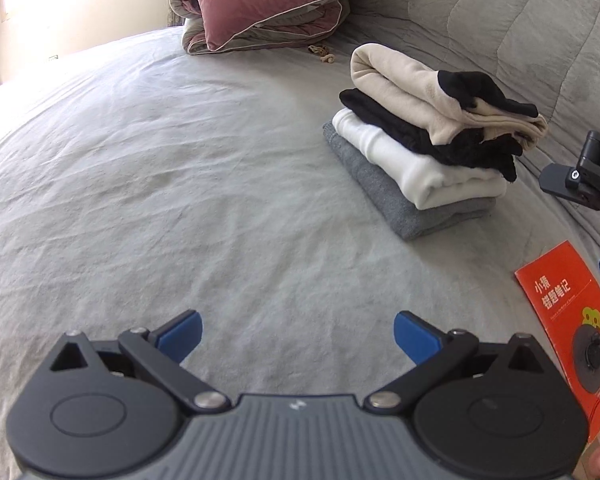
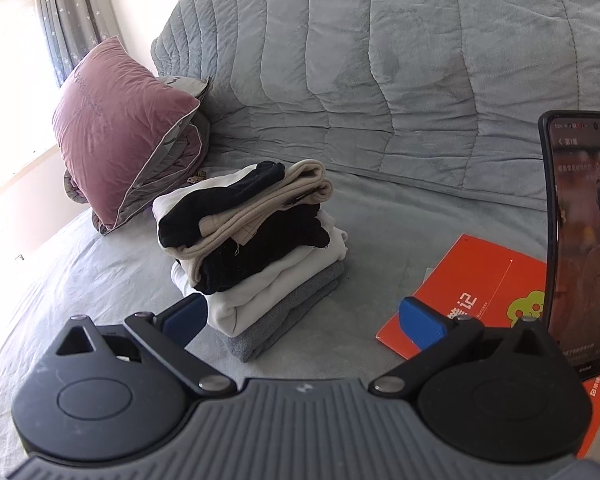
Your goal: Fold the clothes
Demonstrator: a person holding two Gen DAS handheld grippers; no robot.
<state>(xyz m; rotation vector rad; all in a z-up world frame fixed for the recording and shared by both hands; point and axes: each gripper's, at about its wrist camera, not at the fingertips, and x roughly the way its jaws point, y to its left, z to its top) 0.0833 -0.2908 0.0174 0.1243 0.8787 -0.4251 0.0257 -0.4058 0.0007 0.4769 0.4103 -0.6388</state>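
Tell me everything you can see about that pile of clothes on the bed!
The pile of clothes is a stack of four folded pieces, all soft-looking fabric. A grey one lies at the bottom, flat on the bed. On it sits a thick white one, then a black one, and on top a cream one with black parts, folded more loosely. The stack leans a little but stands. Neither gripper touches it; an orange booklet lies beside it, apart.
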